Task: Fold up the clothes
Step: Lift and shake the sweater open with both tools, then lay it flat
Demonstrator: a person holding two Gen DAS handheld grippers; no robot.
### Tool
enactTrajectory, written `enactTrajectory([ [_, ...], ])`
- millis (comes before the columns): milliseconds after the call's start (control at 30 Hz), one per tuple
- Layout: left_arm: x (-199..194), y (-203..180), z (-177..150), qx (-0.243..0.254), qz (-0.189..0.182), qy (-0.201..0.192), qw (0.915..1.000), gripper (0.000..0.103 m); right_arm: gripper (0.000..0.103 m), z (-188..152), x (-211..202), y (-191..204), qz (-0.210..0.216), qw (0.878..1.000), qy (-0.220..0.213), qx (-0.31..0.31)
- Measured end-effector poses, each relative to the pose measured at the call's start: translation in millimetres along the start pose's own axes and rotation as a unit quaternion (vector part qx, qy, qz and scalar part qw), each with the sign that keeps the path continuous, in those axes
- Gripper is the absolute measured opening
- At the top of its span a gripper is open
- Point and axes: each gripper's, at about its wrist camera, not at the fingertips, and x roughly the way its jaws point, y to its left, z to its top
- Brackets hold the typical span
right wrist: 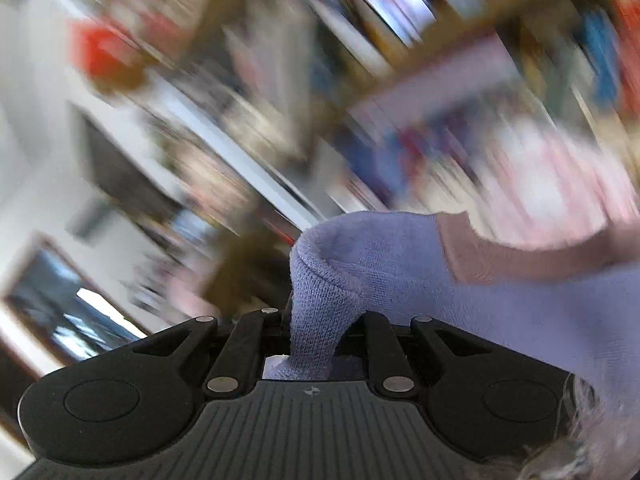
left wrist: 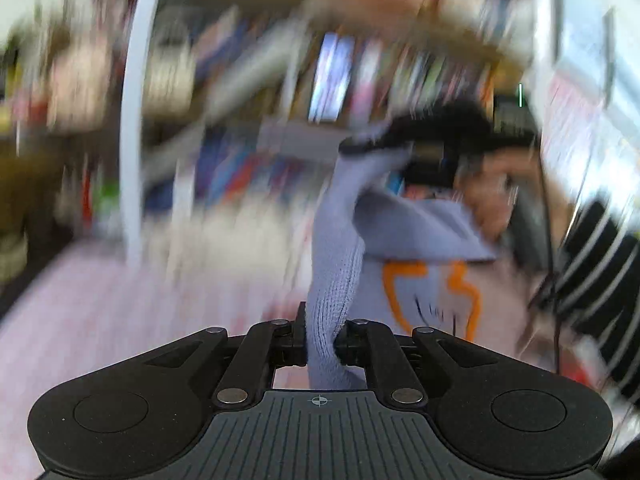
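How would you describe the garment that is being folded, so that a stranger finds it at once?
Look above the pink striped surface, in front of the blurred bookshelves. The lavender knit garment hangs there, pinched by the left hand-held gripper and the right hand-held gripper. Only it bears orange outlines on its front.

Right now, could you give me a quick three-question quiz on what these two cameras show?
1. True or false: the left gripper is shut on the garment.
2. What colour is the printed outline on the garment? A orange, B green, C red.
3. Fill in: the right gripper is shut on a ____ garment.

Key: 1 true. 2 A. 3 lavender.
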Motion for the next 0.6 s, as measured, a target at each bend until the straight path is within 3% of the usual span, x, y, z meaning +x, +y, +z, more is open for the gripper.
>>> enactTrajectory([
  [67, 31.3, 18.4, -32.5, 0.000, 0.013, 0.062, 0.9980, 0.008, 0.011, -21.3, 34.4, -6.8, -0.038, 0.999, 0.021, 0.001],
  [133, 45.1, 36.0, -47.2, 0.001, 0.024, 0.093, 0.9953, 0.008, 0.011, -42.6, 68.8, -13.5, -0.075, 0.996, 0.042, 0.003],
  [267, 58.7, 83.3, -49.6, -0.006, 0.030, 0.110, 0.9935, 0.008, 0.011, -81.4, 136.7, -24.1, -0.147, 0.986, 0.081, 0.001],
  [367, 74.9, 111.6, -35.6, -0.010, 0.036, 0.116, 0.9926, 0.009, 0.014, -68.6, 176.5, 0.4, -0.169, 0.981, 0.086, -0.043],
  [400, 79.4, 118.2, -32.1, -0.007, 0.040, 0.117, 0.9923, 0.009, 0.021, -65.4, 187.6, 4.9, -0.180, 0.978, 0.089, -0.052],
  [467, 80.4, 128.6, -26.8, 0.000, 0.048, 0.116, 0.9921, 0.013, 0.048, -70.4, 191.6, 13.2, -0.207, 0.971, 0.086, -0.080],
  [600, 85.6, 146.3, -29.2, 0.003, 0.039, 0.128, 0.9910, 0.017, 0.057, -99.6, 139.9, 14.3, -0.221, 0.965, 0.067, -0.127],
])
